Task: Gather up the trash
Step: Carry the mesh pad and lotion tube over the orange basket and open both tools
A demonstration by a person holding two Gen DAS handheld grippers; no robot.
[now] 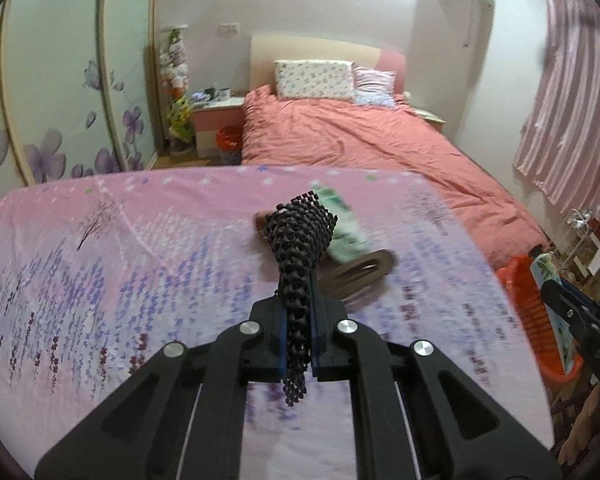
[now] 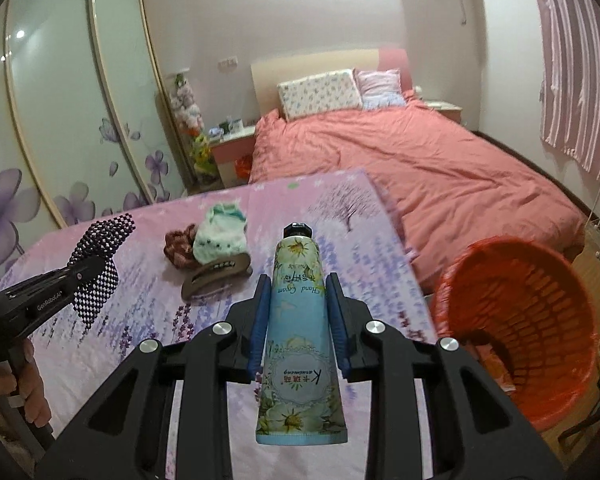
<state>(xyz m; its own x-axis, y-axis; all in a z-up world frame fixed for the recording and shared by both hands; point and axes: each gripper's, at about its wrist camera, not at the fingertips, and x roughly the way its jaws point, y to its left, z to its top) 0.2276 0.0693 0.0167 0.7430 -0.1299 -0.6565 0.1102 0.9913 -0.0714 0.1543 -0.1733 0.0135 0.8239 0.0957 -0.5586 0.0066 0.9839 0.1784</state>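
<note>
The left tool [image 1: 296,312] is clamped on a black beaded strip [image 1: 300,240] at frame centre. The right tool [image 2: 300,320] grips a hand-cream tube [image 2: 300,340] — the red basket [image 2: 540,320] sits lower right, beside the table [image 2: 100,340].

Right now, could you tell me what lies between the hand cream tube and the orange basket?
Nothing: in the right wrist view only bare floral sheet separates the hand cream tube from the orange basket.
</note>
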